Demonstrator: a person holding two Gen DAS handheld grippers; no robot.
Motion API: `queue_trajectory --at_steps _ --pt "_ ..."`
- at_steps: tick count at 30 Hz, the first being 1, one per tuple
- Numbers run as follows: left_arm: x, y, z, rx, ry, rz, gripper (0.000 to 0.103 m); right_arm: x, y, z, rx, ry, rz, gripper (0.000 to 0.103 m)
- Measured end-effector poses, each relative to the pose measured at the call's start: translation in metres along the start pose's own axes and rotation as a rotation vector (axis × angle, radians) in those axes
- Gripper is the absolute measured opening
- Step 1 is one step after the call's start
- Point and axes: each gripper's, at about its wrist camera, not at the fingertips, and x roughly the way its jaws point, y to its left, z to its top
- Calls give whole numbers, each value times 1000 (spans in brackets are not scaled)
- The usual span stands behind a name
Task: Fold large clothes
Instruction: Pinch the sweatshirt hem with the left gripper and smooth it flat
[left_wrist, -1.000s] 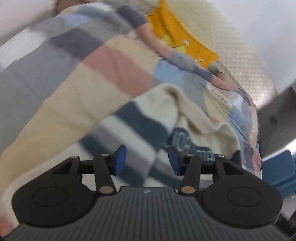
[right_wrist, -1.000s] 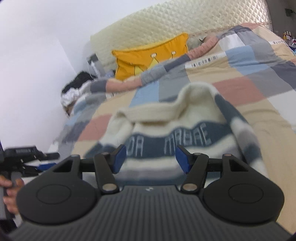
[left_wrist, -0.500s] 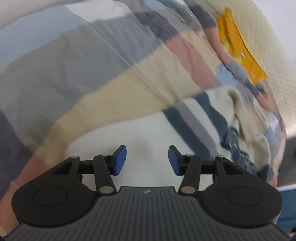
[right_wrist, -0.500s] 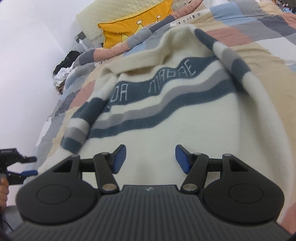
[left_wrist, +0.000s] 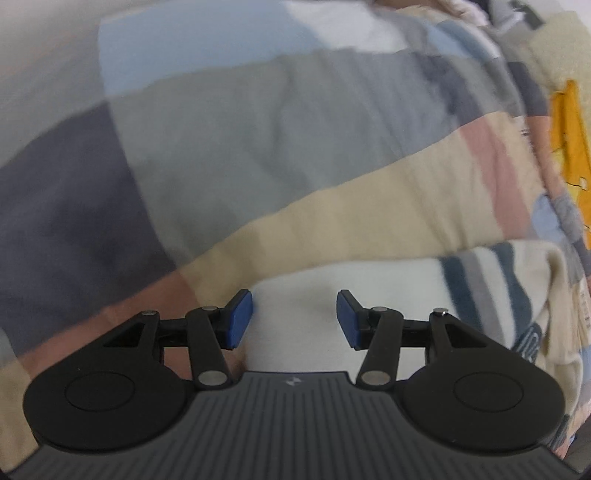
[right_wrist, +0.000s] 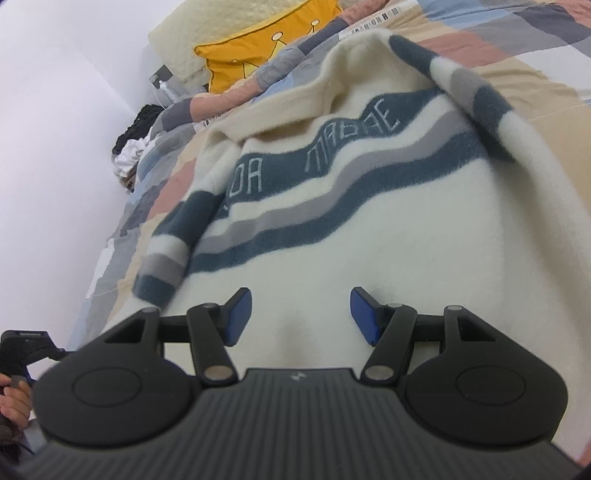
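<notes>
A cream sweater with dark blue and grey stripes and lettering lies spread on a patchwork bed quilt, sleeves folded inward. My right gripper is open, low over the sweater's plain cream bottom part. In the left wrist view the sweater shows at lower right. My left gripper is open, over the sweater's left bottom edge where it meets the quilt.
A yellow pillow and a cream quilted headboard are at the far end. A pile of dark and white clothes lies by the white wall on the left. The left gripper shows at lower left.
Both grippers have dropped lower and closer to the sweater's bottom hem. The left view has swung left from the sweater's lettering to its plain edge and the quilt. Both stayed open.
</notes>
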Motion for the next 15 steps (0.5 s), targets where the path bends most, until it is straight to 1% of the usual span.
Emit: queue_trajectory --at_steps 2,8,10,11,12,14,15 --pt "4 -2 1 -15 19 18 57 1 0 0 -1 6 2 62" --pt "4 -14 -3 35 25 47 57 -2 -4 -1 30 3 12 60" --pt "5 -15 -4 53 21 56 55 -2 -5 -2 36 4 9 60" --pt "5 -18 -4 70 14 59 50 -2 -5 -2 37 4 6 60" --pt "6 -21 -3 84 6 60 43 -2 -5 -2 35 4 4 60" --pt "4 -25 -5 110 -27 63 36 -3 -4 -3 28 4 1 60" --pt "3 -28 -8 121 -48 57 29 -3 -4 -3 26 4 0 60"
